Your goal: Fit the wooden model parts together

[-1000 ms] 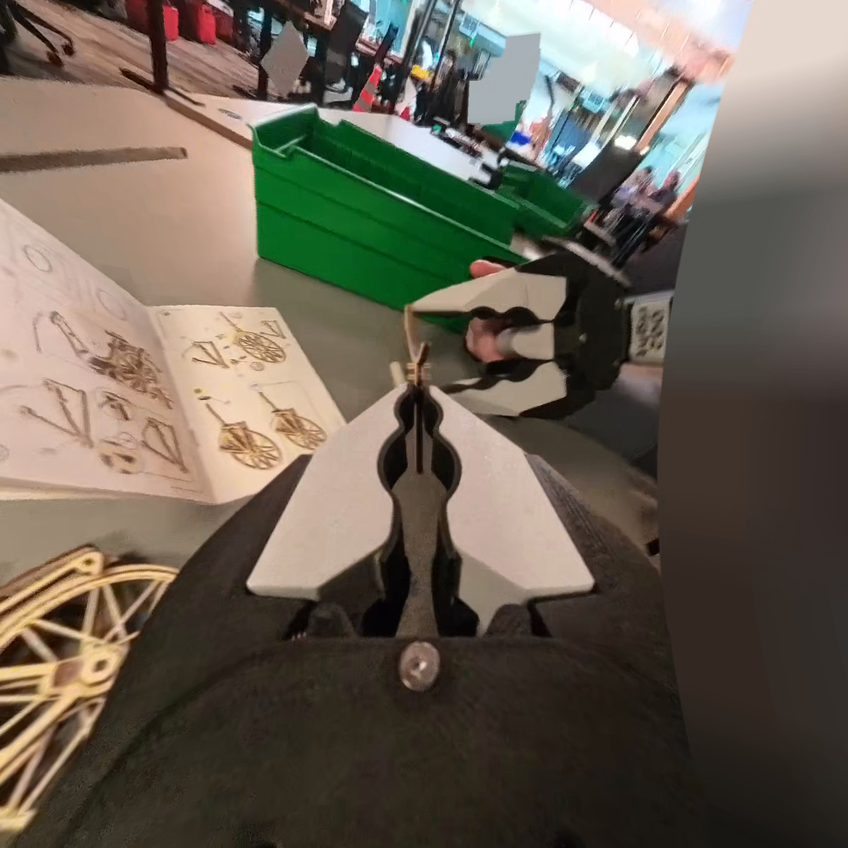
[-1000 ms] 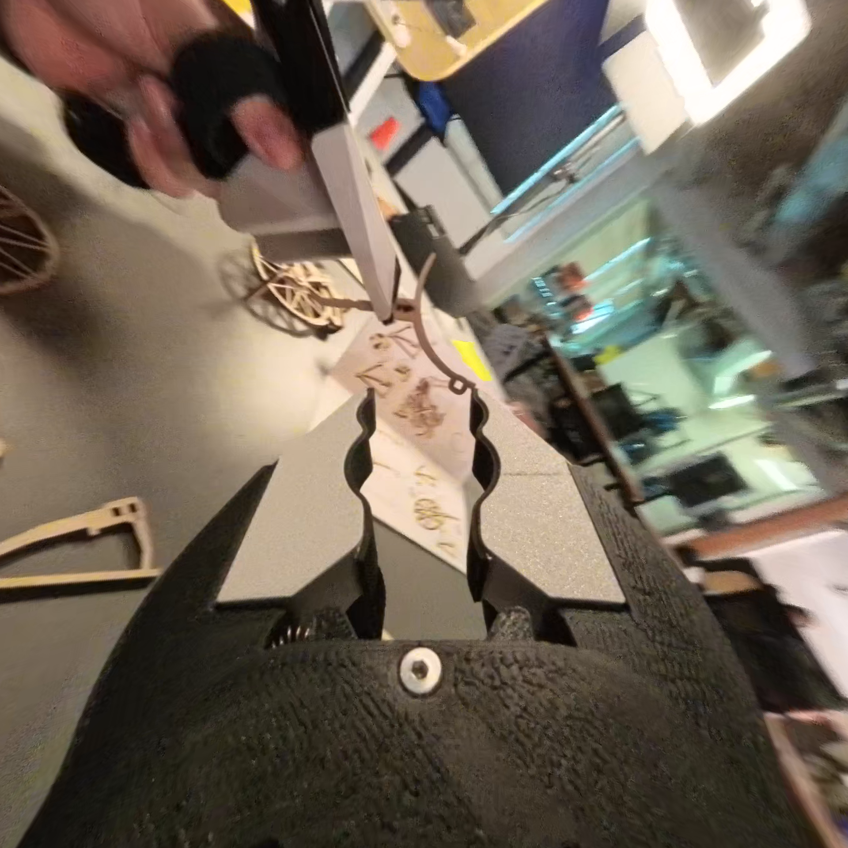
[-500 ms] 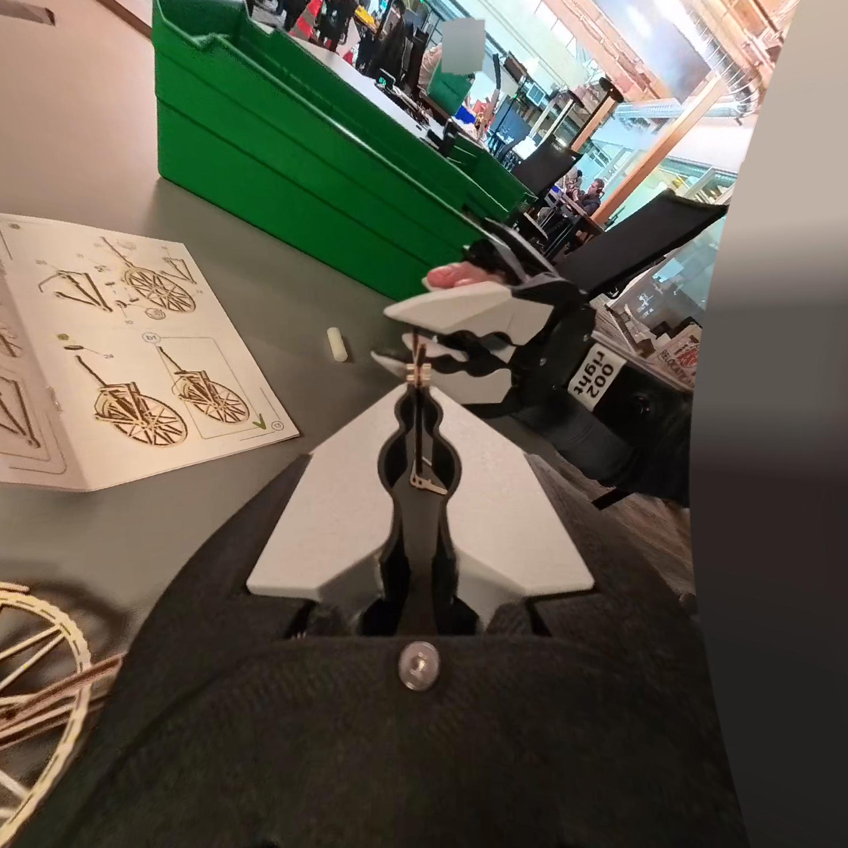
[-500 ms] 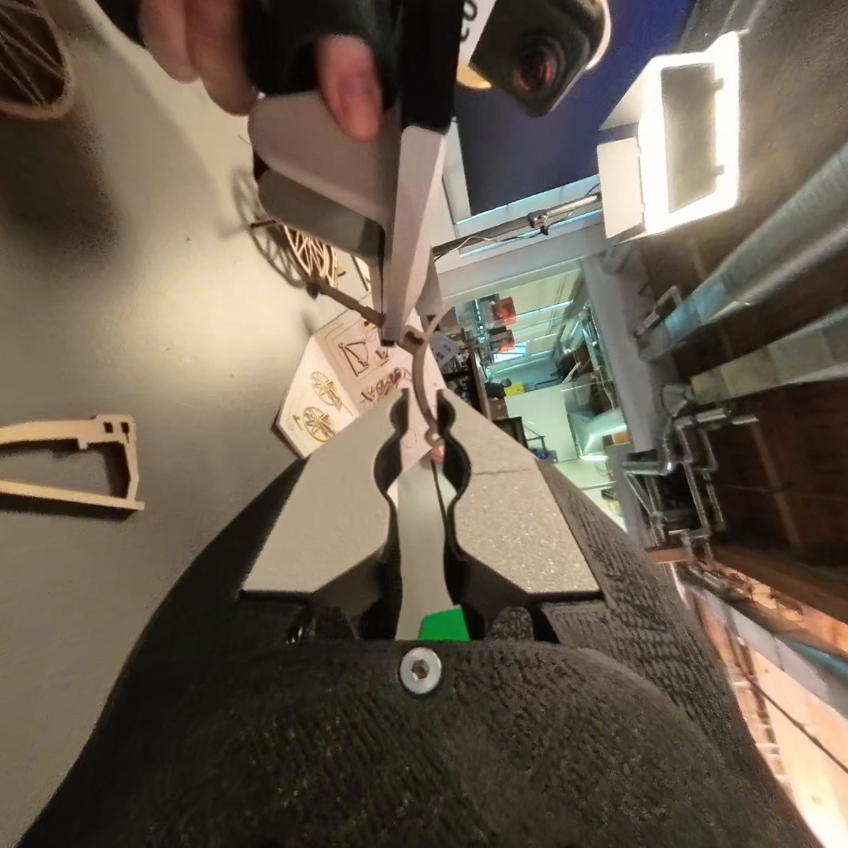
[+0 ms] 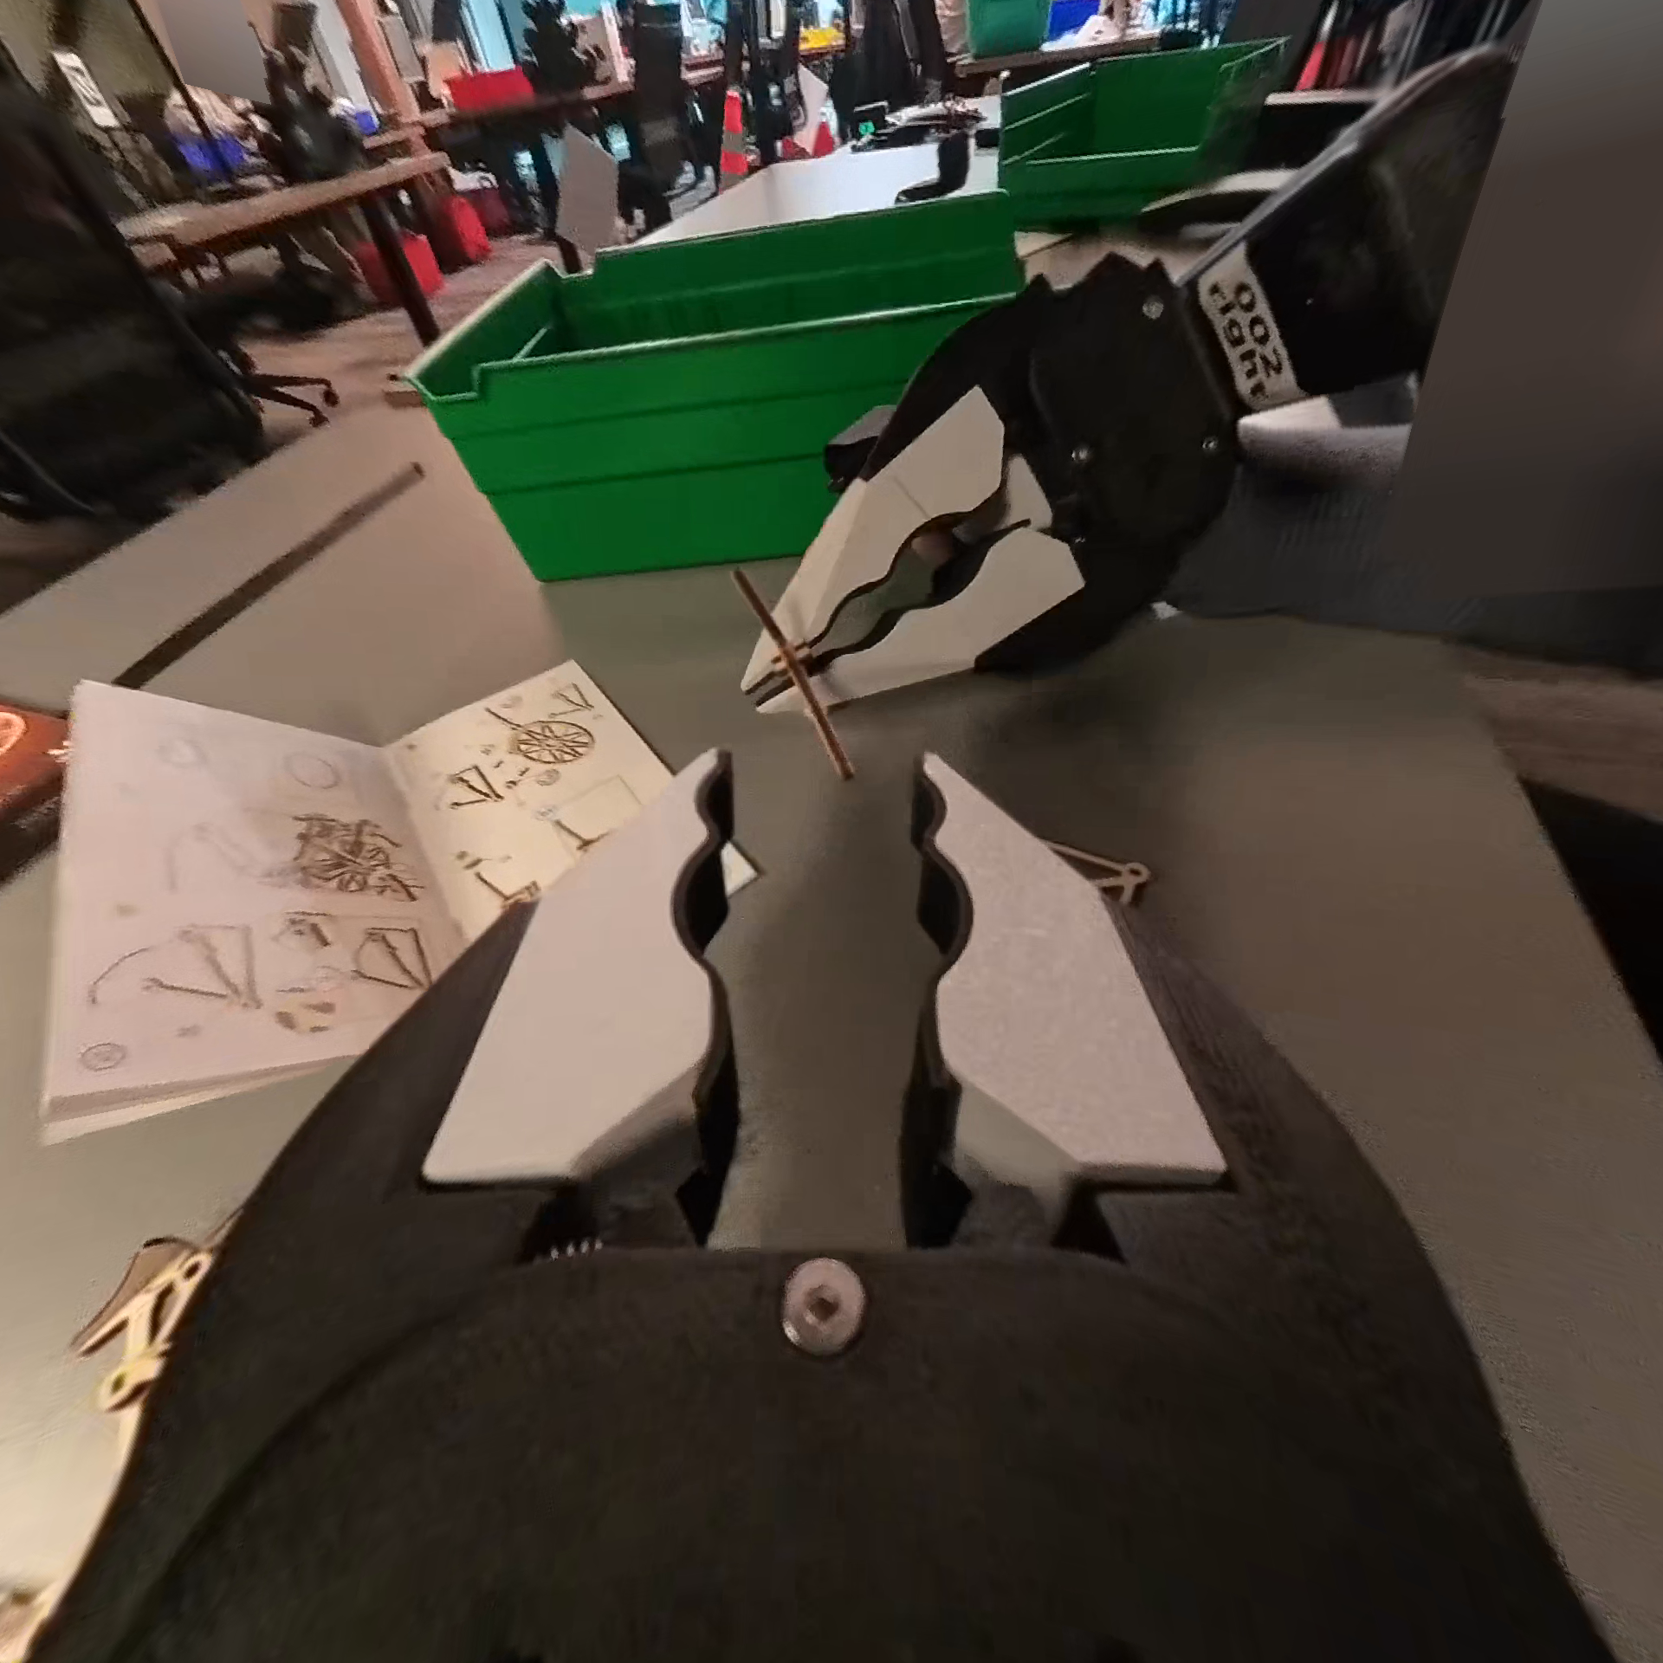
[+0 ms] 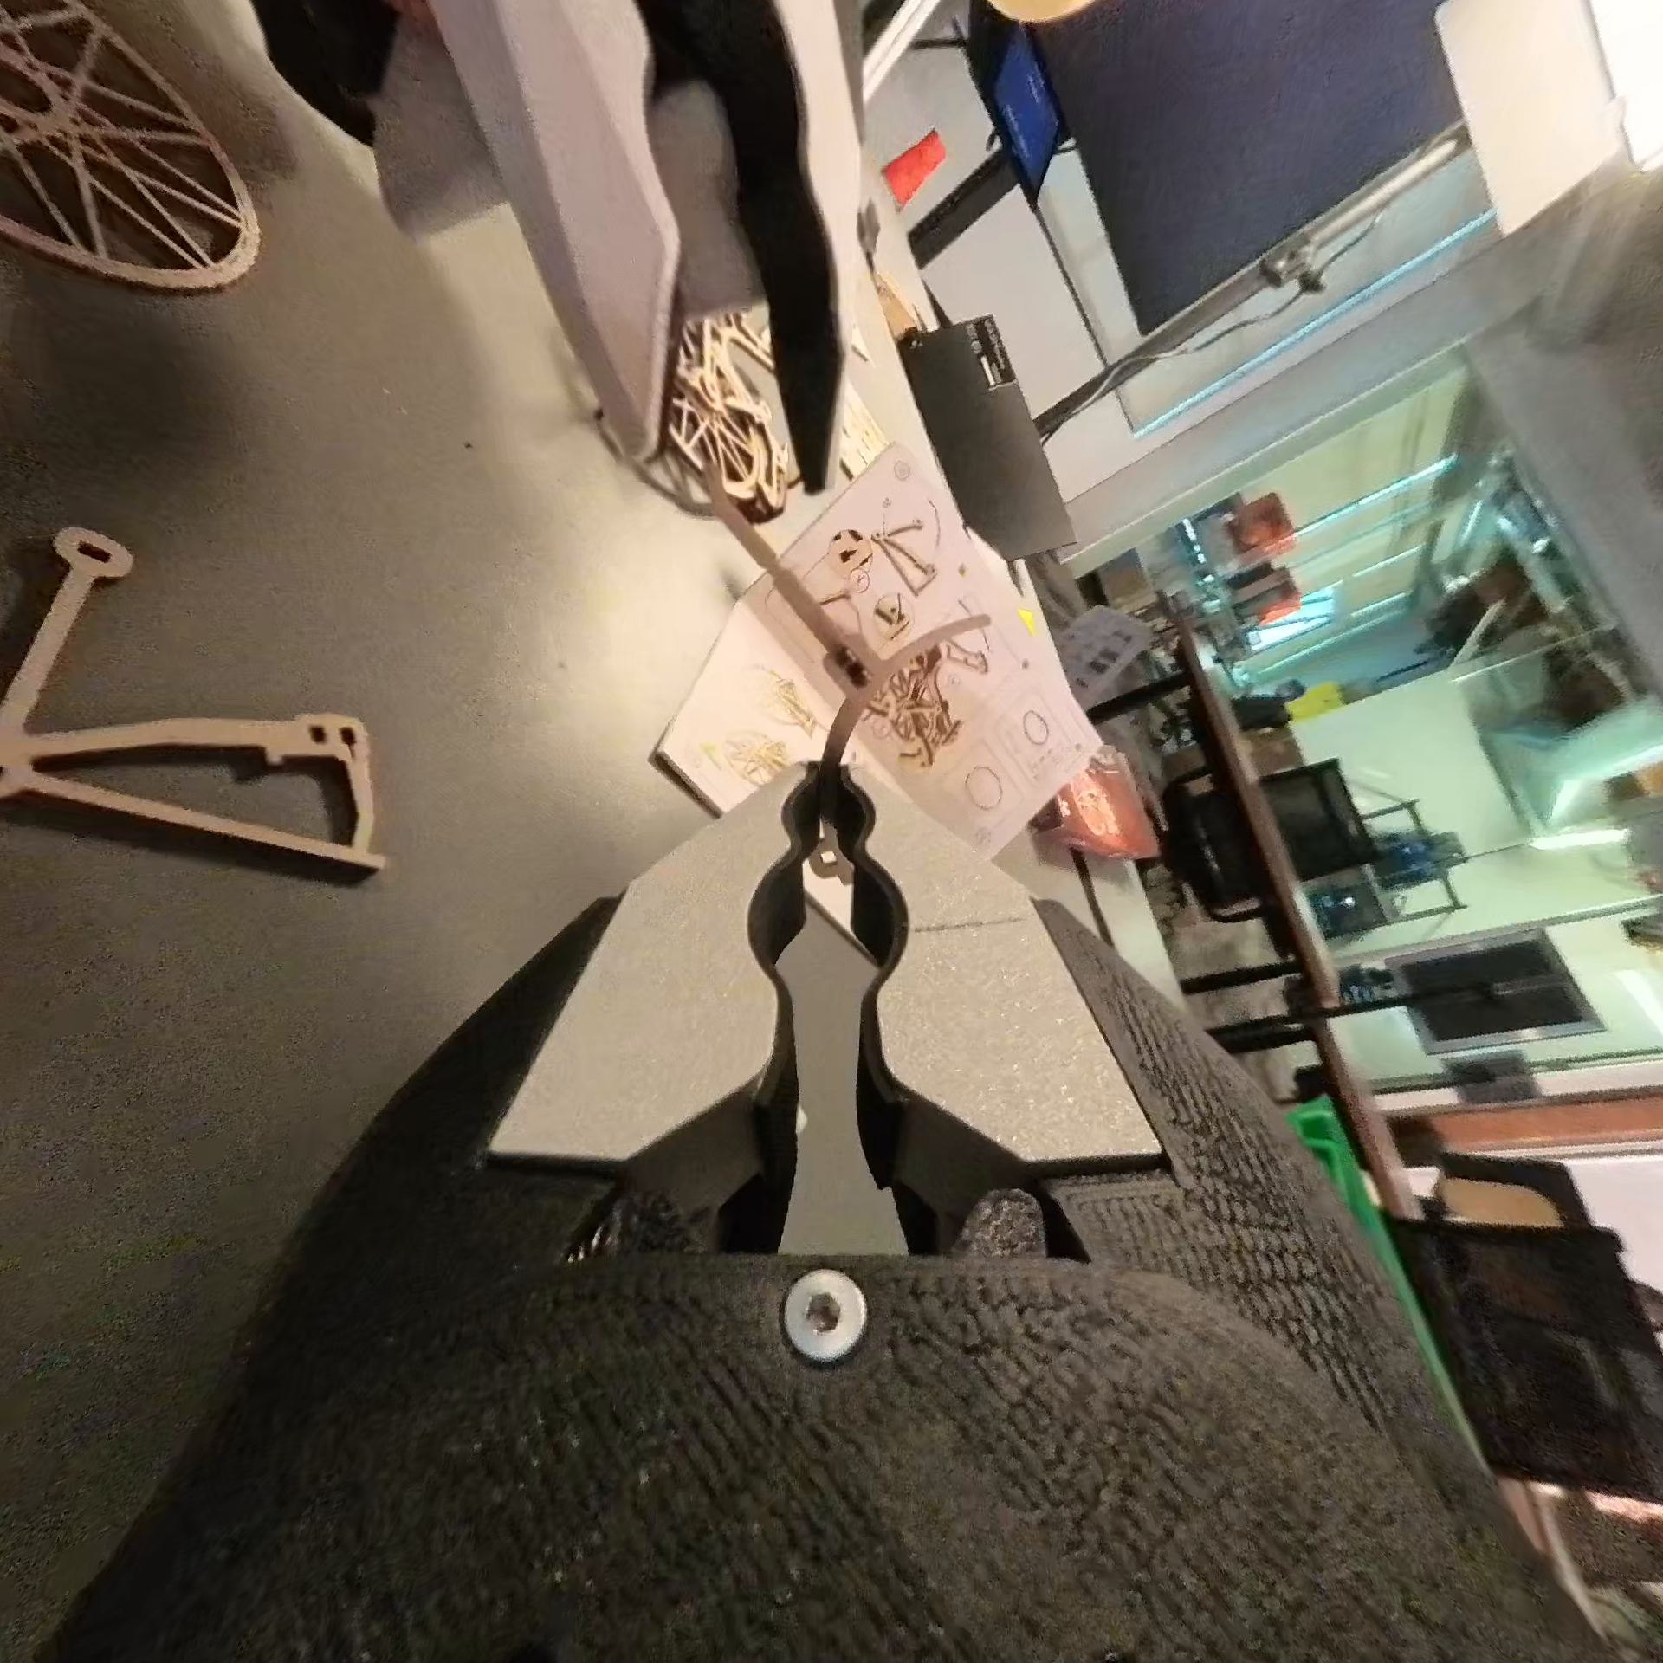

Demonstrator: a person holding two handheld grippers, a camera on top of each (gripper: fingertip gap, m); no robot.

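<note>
My right gripper (image 6: 823,778) is shut on a thin curved wooden strip (image 6: 909,652) with a straight wooden strip (image 6: 783,585) joined across it. It holds the pair in the air above the grey table (image 6: 360,540). In the left wrist view the right gripper (image 5: 765,686) shows ahead with the wooden strip (image 5: 796,670) standing edge-on across its tips. My left gripper (image 5: 823,781) is open and empty, just short of the strip's lower end. It also shows at the top of the right wrist view (image 6: 729,463), apart from the strip.
An open instruction booklet (image 5: 297,864) lies to the left. A green bin (image 5: 720,423) stands behind. A spoked wooden wheel (image 6: 108,171), a triangular wooden frame (image 6: 207,774) and a wooden assembly (image 6: 729,405) lie on the table. A small wooden part (image 5: 1111,877) lies beside my left gripper. The gap from one gripper's tips to the other's is roughly 6 cm.
My left gripper opened, let go of the wooden piece and drew back. My right gripper closed on the curved strip and now holds the joined pieces alone.
</note>
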